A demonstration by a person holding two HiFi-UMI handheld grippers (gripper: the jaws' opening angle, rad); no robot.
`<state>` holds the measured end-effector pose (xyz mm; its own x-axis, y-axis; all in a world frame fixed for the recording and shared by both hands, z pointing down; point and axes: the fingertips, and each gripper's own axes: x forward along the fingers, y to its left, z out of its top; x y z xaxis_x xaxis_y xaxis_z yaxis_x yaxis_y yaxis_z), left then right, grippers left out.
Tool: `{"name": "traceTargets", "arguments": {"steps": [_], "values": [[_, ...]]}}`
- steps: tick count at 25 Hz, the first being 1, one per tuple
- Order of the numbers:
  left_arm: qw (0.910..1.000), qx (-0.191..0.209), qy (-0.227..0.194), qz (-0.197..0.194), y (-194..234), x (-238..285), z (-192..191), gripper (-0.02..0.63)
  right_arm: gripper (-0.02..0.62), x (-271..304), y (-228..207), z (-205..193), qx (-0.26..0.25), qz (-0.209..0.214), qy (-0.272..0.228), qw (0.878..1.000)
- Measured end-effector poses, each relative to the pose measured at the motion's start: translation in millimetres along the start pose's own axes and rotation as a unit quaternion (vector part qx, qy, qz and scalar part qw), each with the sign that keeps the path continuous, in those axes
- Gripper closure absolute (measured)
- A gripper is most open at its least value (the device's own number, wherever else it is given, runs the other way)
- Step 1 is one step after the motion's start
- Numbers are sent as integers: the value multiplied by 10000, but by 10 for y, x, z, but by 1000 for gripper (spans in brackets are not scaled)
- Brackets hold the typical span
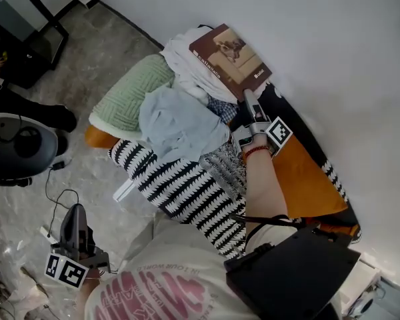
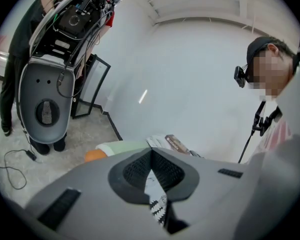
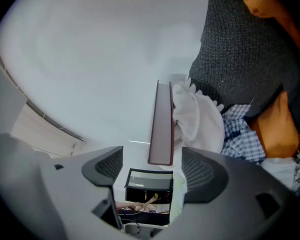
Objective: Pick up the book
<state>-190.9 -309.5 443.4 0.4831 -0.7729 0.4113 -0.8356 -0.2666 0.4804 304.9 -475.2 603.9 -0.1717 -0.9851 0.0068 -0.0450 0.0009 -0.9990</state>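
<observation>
A brown book (image 1: 230,55) lies on white cloth (image 1: 193,65) at the top of a heap of clothes, against the wall. My right gripper (image 1: 249,100) reaches to the book's near edge. In the right gripper view the book (image 3: 161,124) shows edge-on, its near end in the gap between the jaws. The right gripper (image 3: 152,166) is open, and neither pad touches the book. My left gripper (image 1: 77,227) hangs low at the bottom left, far from the book. In its own view the left gripper (image 2: 151,156) is shut and empty, with the book (image 2: 177,144) small beyond it.
The heap holds a green cushion (image 1: 130,95), a pale blue garment (image 1: 180,125), checked cloth (image 3: 242,131) and a black-and-white zigzag blanket (image 1: 180,185) over an orange seat (image 1: 307,179). A grey machine (image 1: 17,145) and cables (image 1: 57,192) occupy the floor at left.
</observation>
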Motion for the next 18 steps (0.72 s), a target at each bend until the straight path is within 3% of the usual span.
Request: {"name": "traceTargets", "arguments": {"steps": [4,13,18], "values": [[10000,3,33,-48,-46,73,-25,598,235,190,14,59,48,46,131,9999],[10000,-1,41,48,-6,29,-23,598,240,427,-58,266,676,-11,-75,9977],[10000,1,8,77,35,-71,-35,598,418,383,-74,236,645,-239,-211,9974]]}}
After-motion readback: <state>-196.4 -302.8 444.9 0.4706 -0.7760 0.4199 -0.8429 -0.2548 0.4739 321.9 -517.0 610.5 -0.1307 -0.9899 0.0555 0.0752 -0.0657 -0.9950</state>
